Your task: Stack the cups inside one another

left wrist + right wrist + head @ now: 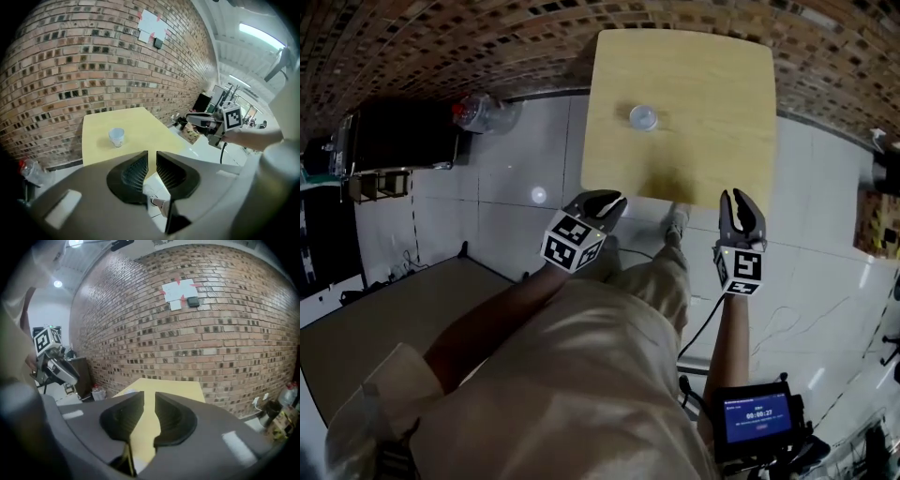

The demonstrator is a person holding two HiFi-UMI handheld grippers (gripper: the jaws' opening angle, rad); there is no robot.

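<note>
A single pale cup [643, 117] stands upright on the yellow square table [712, 112], left of its middle; in the left gripper view the cup [116, 137] is ahead and left of the jaws. My left gripper [614, 199] hovers off the table's near left corner, jaws a narrow gap apart, with nothing between them [152, 157]. Just off the near edge further right, my right gripper [741, 197] also has a small gap and holds nothing [149, 399]. Both are well short of the cup.
A brick wall [211, 333] runs behind the table. On the tiled floor to the left lie a plastic bottle [483, 112] and a dark cabinet [394, 136]. The person's leg and shoe [675, 225] reach to the table's near edge. A small screen [757, 417] sits lower right.
</note>
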